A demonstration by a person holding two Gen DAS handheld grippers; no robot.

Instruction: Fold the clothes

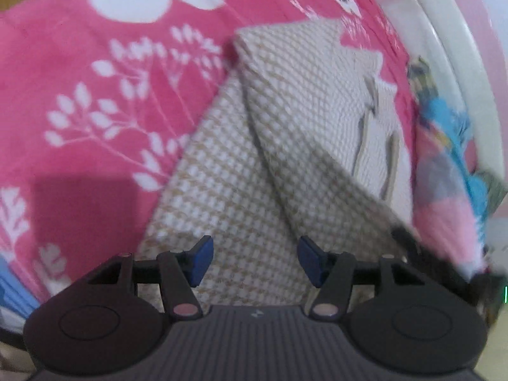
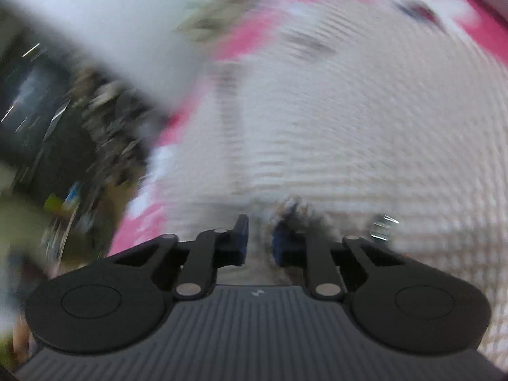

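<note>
Lying on pink floral sheet (image 1: 95, 79): checked cloth (image 1: 285, 111), multicolour fabric (image 1: 444, 133) beside

A cream and tan checked garment (image 1: 241, 171) lies on a pink floral bedsheet (image 1: 95, 73). To its left the sheet is flat and bare, open room for a hand to pass. On the garment, a folded-over flap (image 1: 304, 95) forms a raised ridge across the middle. Along the right side a heap of colourful cloth (image 1: 444, 146) lies just beside the garment, with a white frame (image 1: 451, 47) behind it, closing off that side. In the blurred right wrist view, dark clutter (image 2: 63, 133) crowds the left beyond the sheet's edge.
</note>
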